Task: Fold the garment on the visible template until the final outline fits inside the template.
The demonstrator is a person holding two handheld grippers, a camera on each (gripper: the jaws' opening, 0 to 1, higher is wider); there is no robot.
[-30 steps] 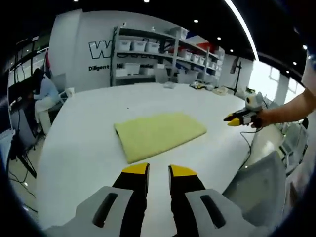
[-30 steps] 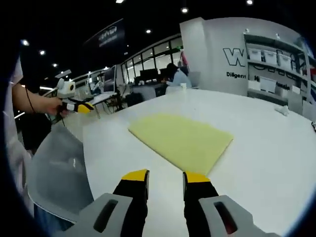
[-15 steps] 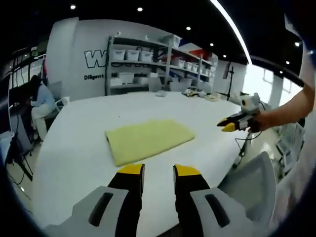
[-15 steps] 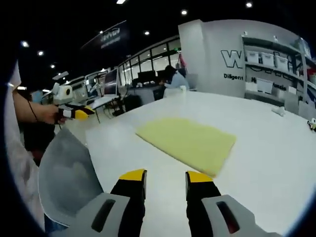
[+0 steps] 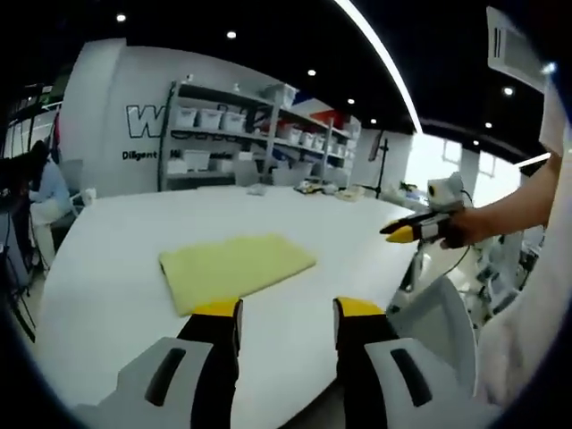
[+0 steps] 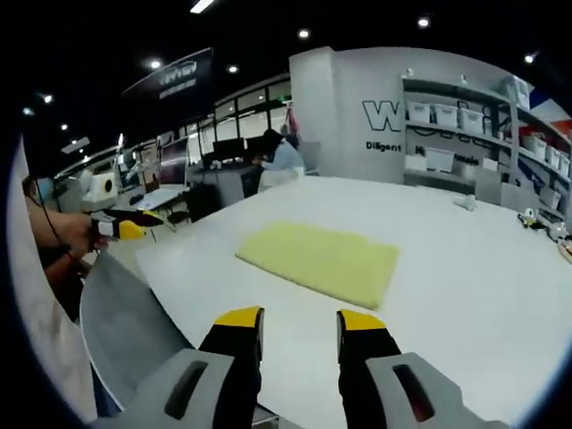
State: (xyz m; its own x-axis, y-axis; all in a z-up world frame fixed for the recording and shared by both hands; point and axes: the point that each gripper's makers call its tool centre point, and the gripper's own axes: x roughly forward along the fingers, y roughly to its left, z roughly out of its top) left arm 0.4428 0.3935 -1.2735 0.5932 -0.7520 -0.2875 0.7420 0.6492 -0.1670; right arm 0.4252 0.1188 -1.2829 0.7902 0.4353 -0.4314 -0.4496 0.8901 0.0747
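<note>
Apparently near done: the pale yellow fabric garment (image 5: 234,270) lies on the white round surface (image 5: 107,295) as a flat, compact rectangle with tidy edges. No template outline is discernible under it, so whether it fits cannot be told. Left claw (image 5: 282,315) is parted with nothing between its jaws, held back from the cloth; right claw (image 6: 299,319) likewise parted and empty, well apart from the garment (image 6: 319,260).
</note>
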